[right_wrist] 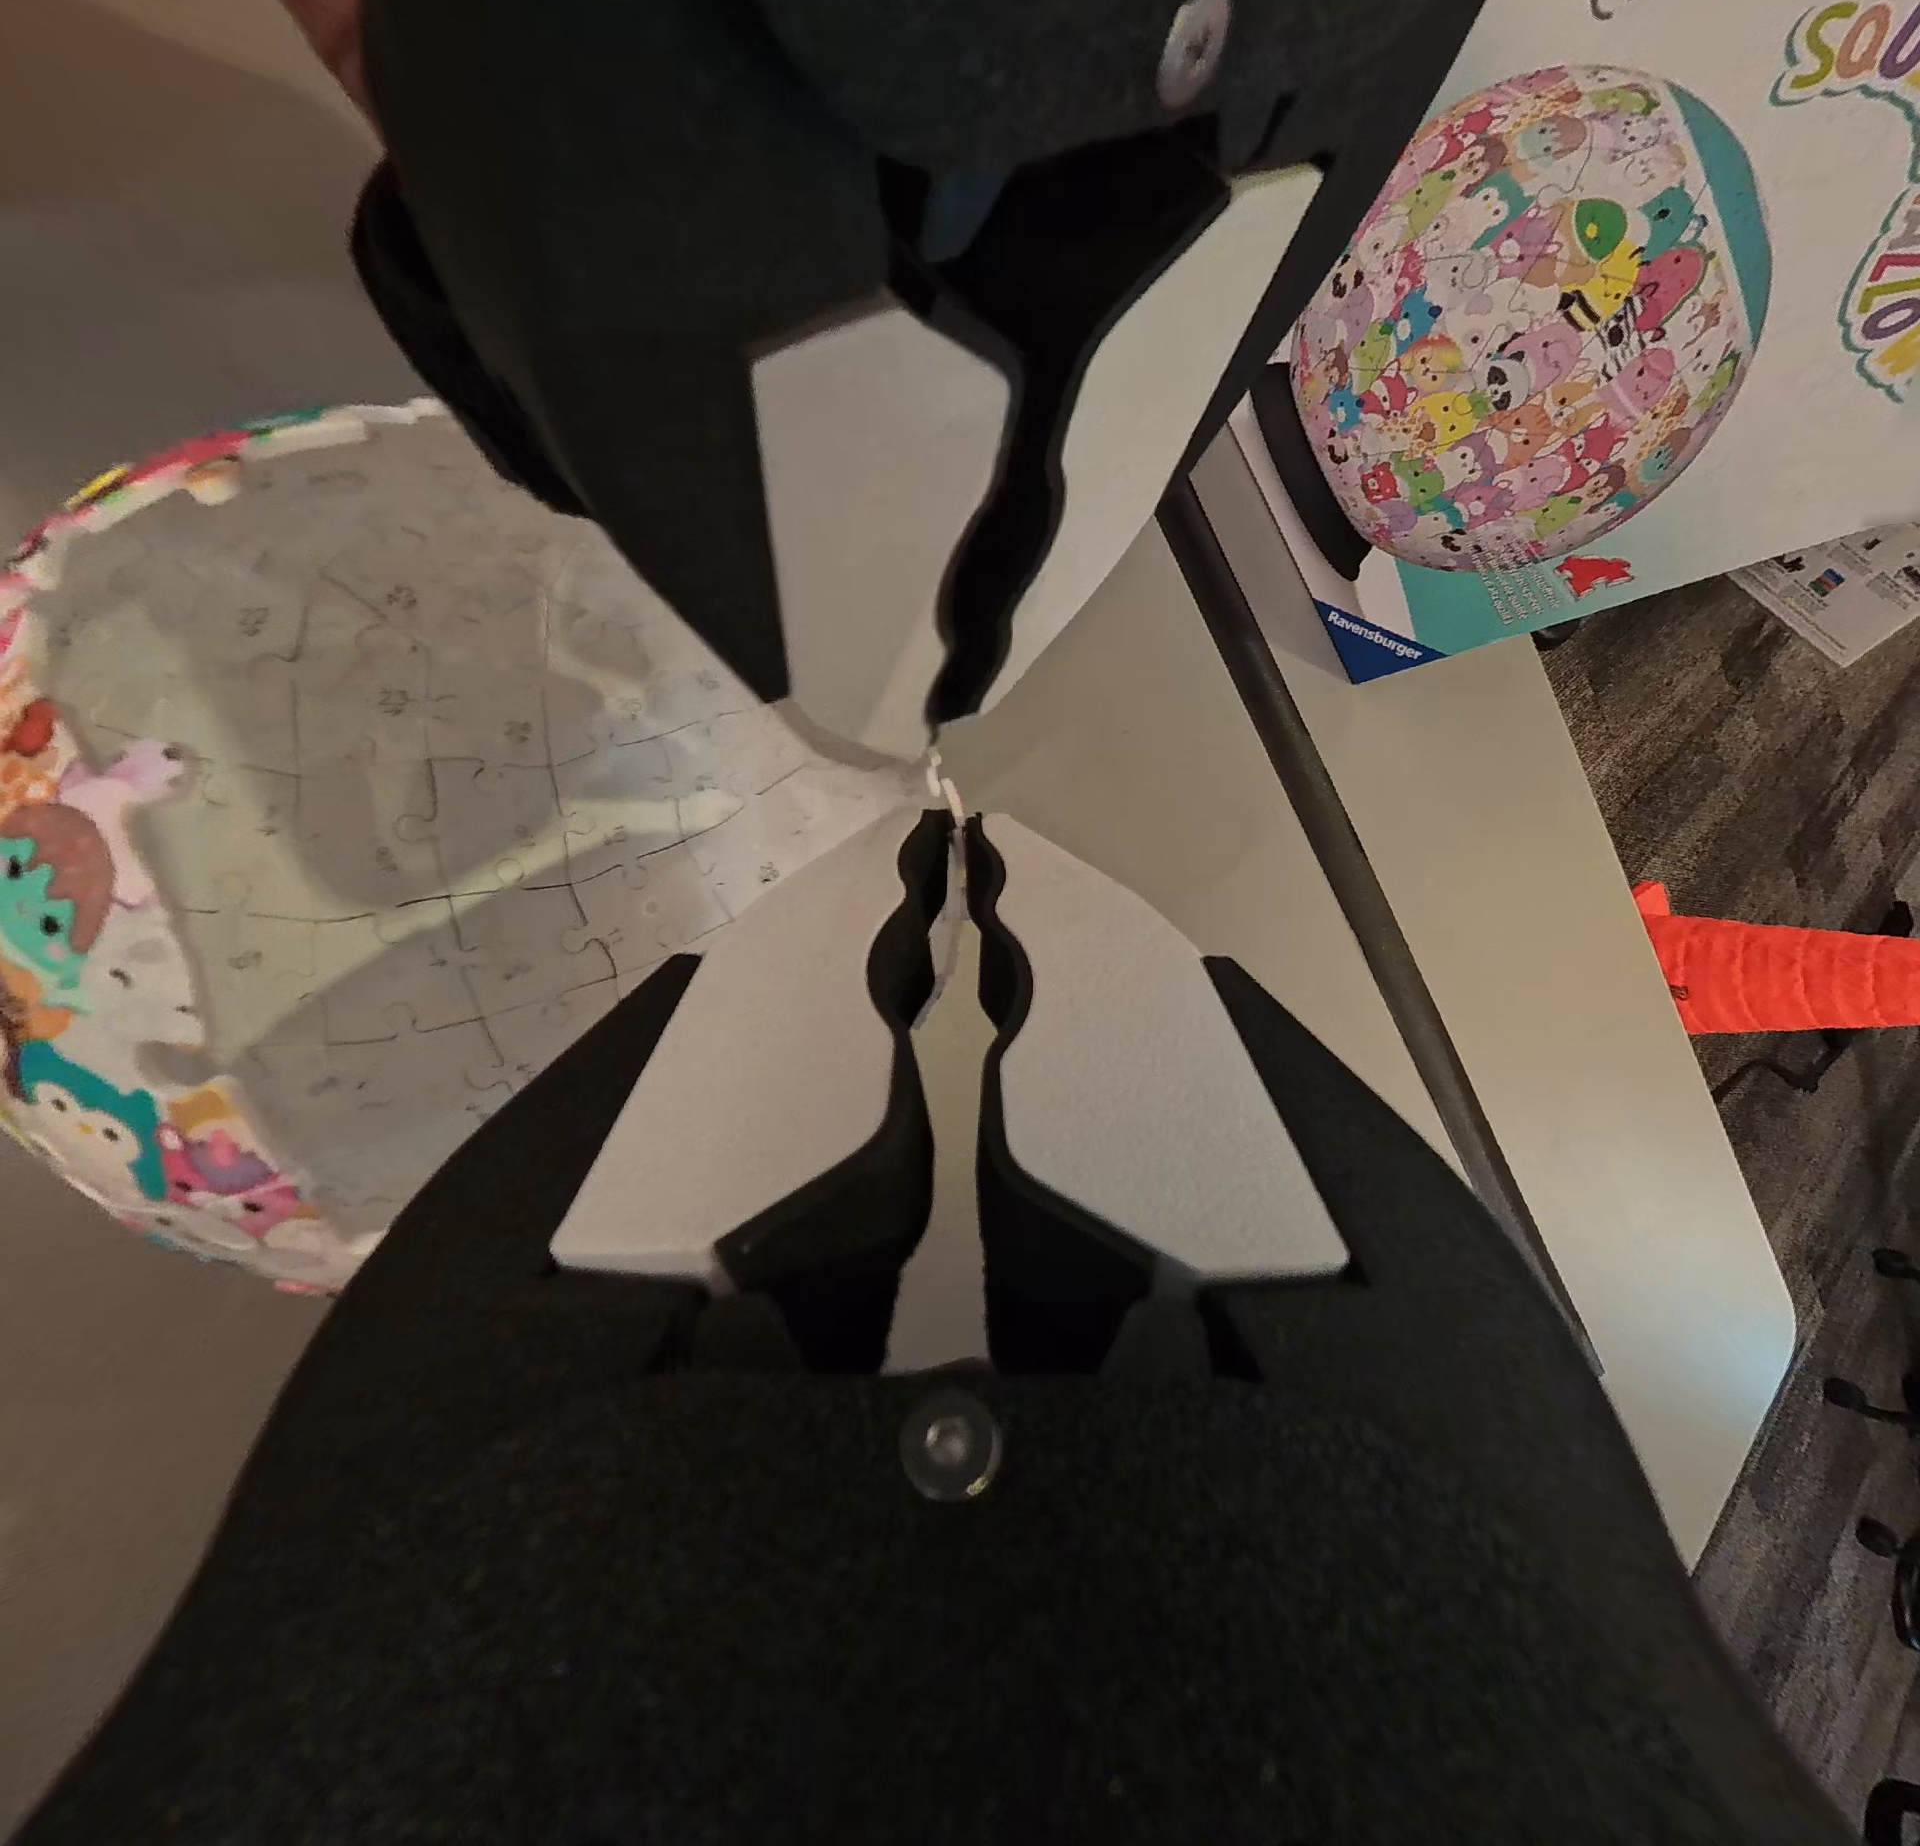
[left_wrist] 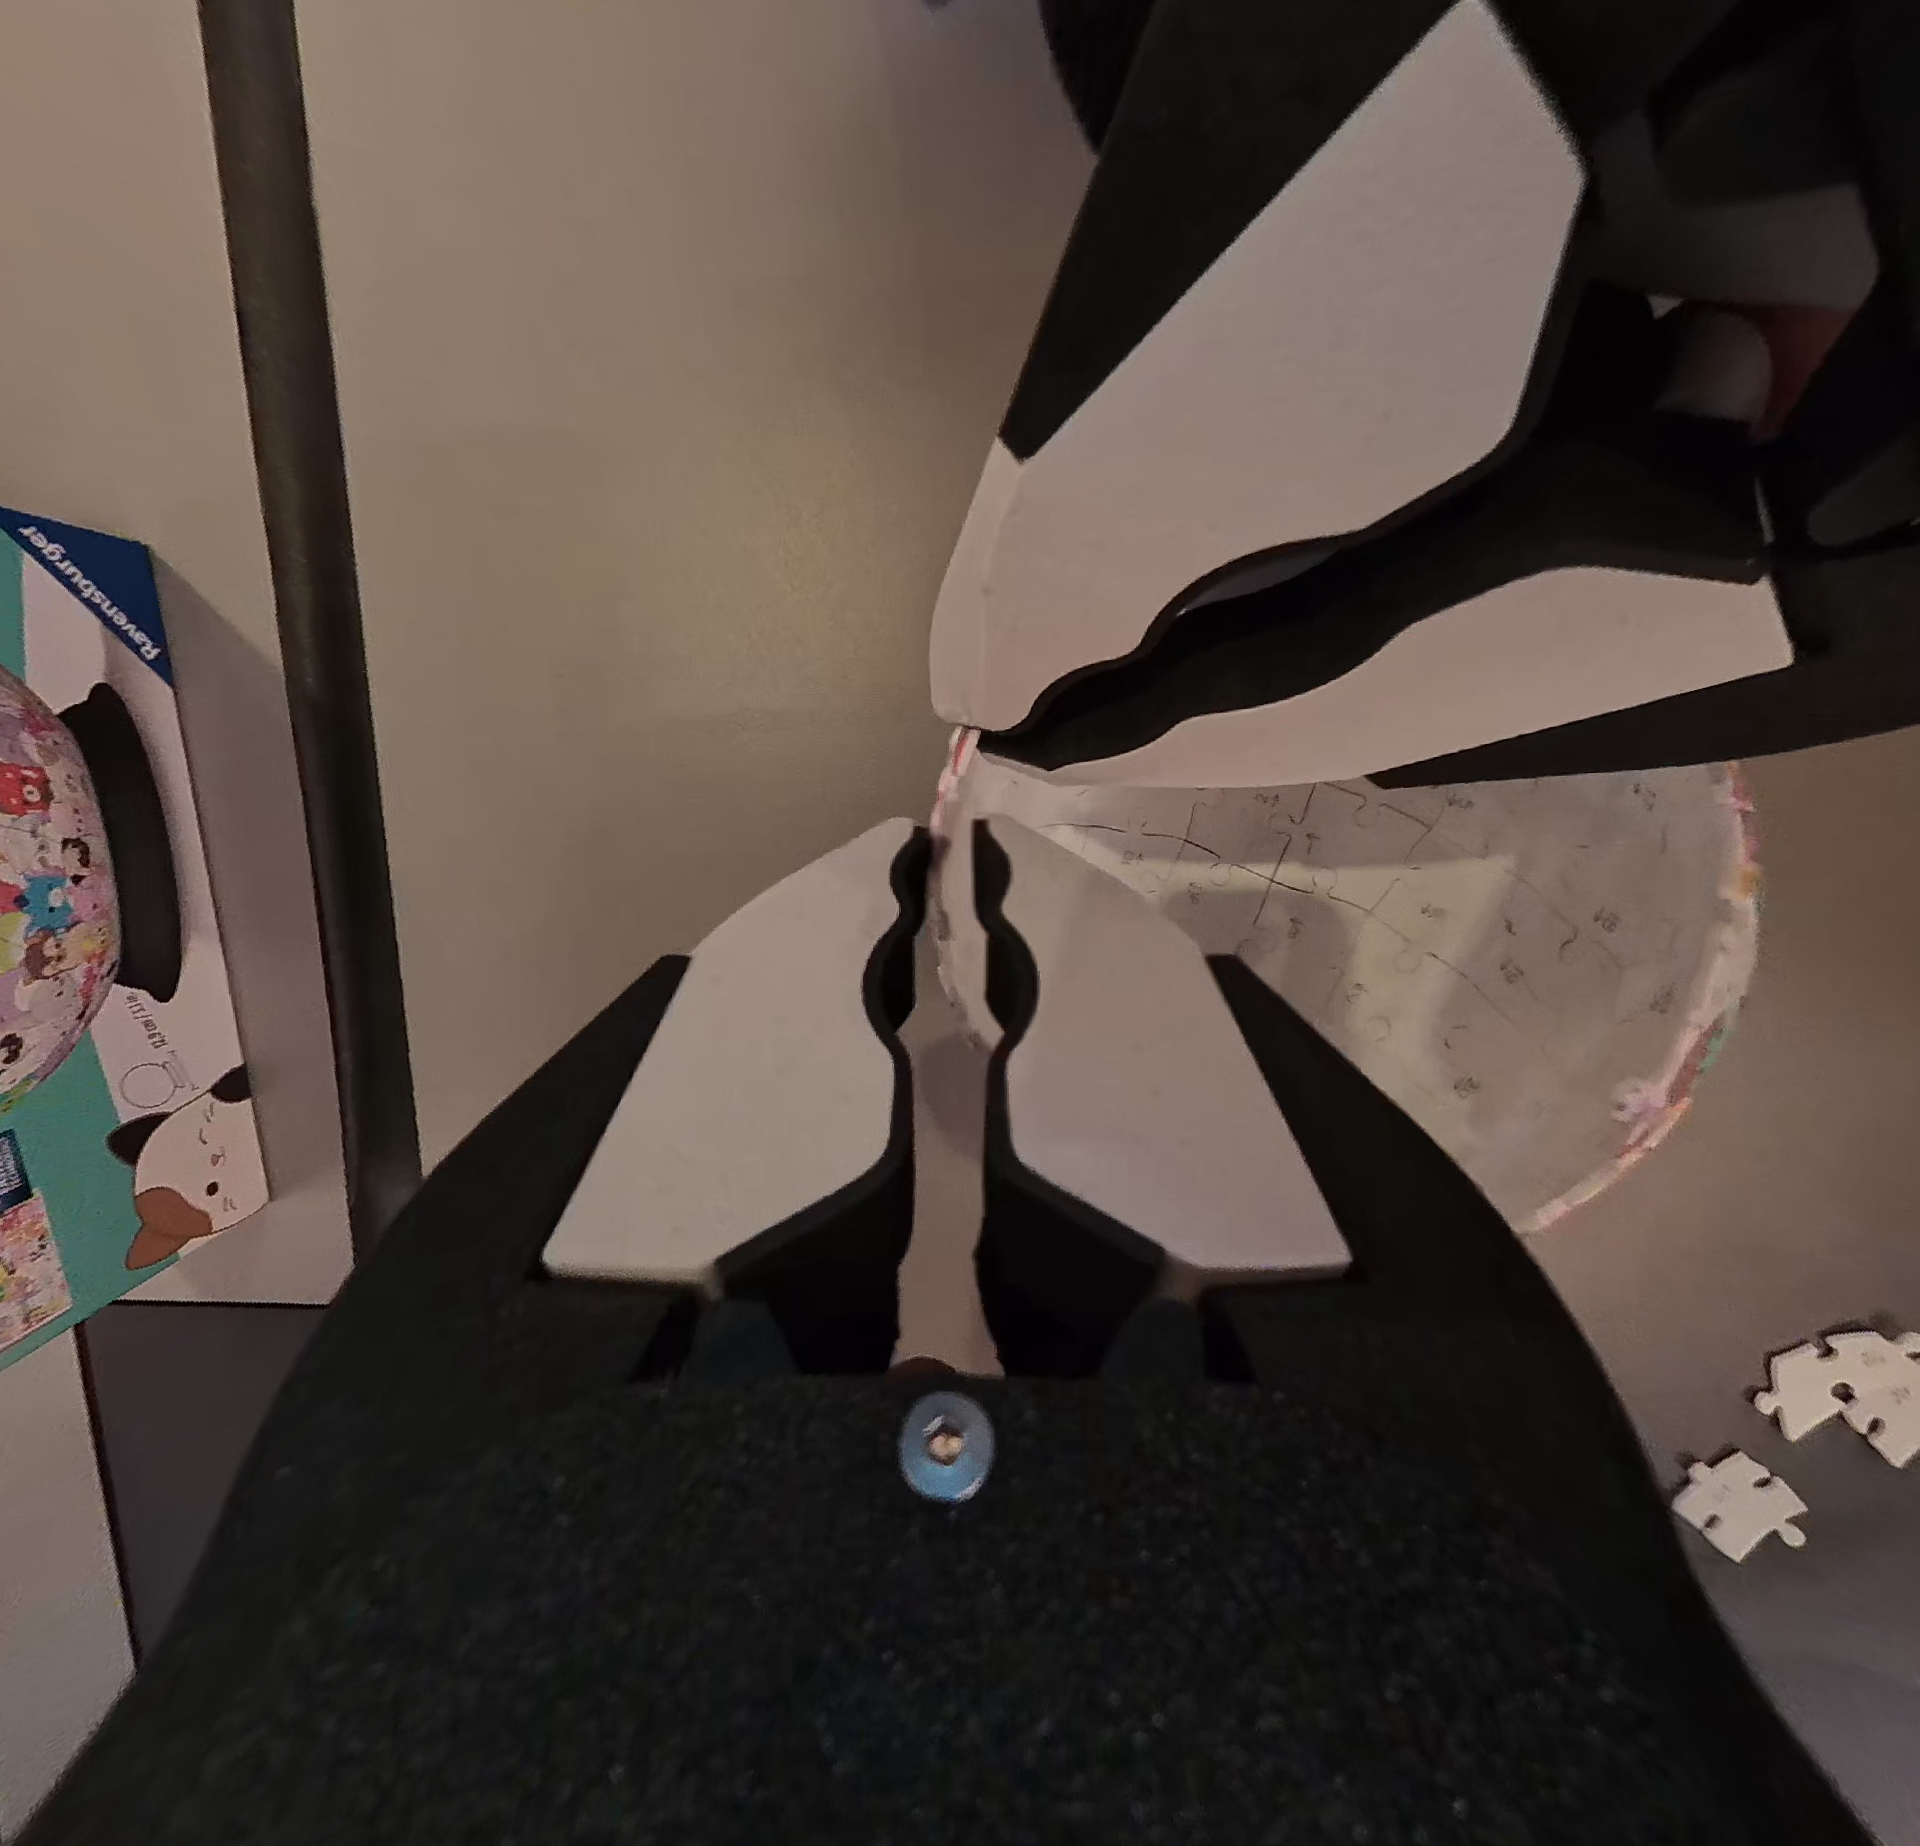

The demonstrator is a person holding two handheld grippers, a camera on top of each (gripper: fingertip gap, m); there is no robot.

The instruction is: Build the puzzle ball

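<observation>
— While both tools are meeting at the rim, where is the puzzle ball [left_wrist: 1455, 965] sitting?

— It is hanging half-built above the pale bench [left_wrist: 675, 446], an open shell showing its grey numbered inside. The left gripper [left_wrist: 943, 846] is pinching the shell's edge, fingers [left_wrist: 790, 1017] closed on the thin wall so that only the wall's thickness is keeping them apart.

— And the other one?

— The right gripper [right_wrist: 958, 840] is clamping a thin white puzzle piece [right_wrist: 951, 923] edge-on between its fingers [right_wrist: 1122, 1048], right at the same stretch of rim. Its tips are nearly touching the left tool's tips. From the right wrist view the coloured cartoon outside of the ball is curving away at the left.

— Anything else lying about?

— Three loose pieces [left_wrist: 1829, 1391] are lying white side up on the bench near the shell, two of them touching and one just beside. The puzzle box [right_wrist: 1621, 321], printed with a finished ball, is standing farther back beyond a dark bar [left_wrist: 281, 549]. An orange object [right_wrist: 1787, 965] is showing down on the carpeted floor [right_wrist: 1766, 757], beside the bench edge.
</observation>
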